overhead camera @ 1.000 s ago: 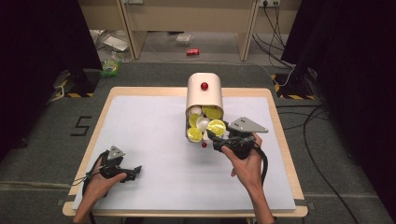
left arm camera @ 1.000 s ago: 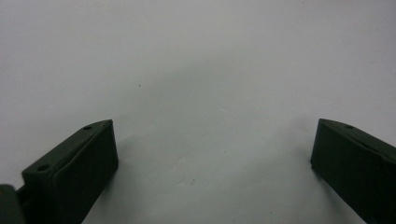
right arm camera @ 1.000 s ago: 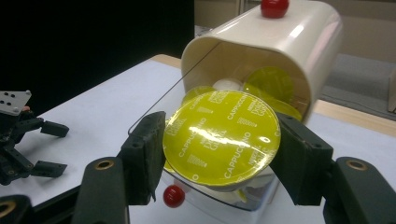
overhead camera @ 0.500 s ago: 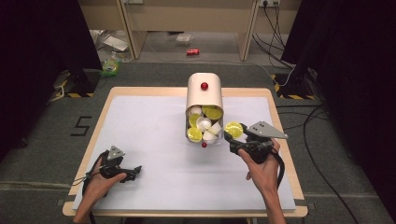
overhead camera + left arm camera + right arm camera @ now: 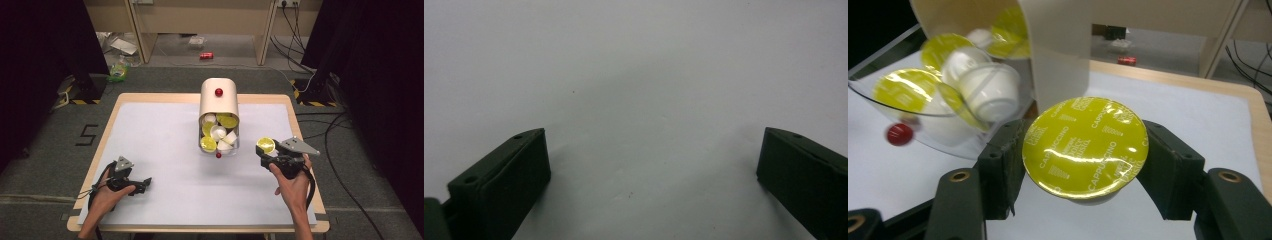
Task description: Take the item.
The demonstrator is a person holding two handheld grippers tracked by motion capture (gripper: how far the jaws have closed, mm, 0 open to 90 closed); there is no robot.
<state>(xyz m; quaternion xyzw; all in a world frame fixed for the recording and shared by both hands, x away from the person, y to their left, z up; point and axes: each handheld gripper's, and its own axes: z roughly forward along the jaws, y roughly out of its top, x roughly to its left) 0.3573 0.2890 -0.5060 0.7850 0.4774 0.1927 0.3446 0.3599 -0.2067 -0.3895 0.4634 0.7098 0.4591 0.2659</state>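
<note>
High view: set above the near edge of the table (image 5: 150,107), facing forward and down, far enough to take in the whole top and the floor beyond. Left gripper view: mounted on the left gripper (image 5: 134,184), aimed close at bare table surface. Right gripper view: mounted on the right gripper (image 5: 266,152), very near a yellow-lidded capsule (image 5: 1085,145). Shared with the high view: capsule (image 5: 265,145) and capsule dispenser (image 5: 218,102).

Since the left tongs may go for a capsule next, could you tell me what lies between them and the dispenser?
Nothing: the high view shows bare white mat from the open left tongs to the dispenser with its capsules.
</note>
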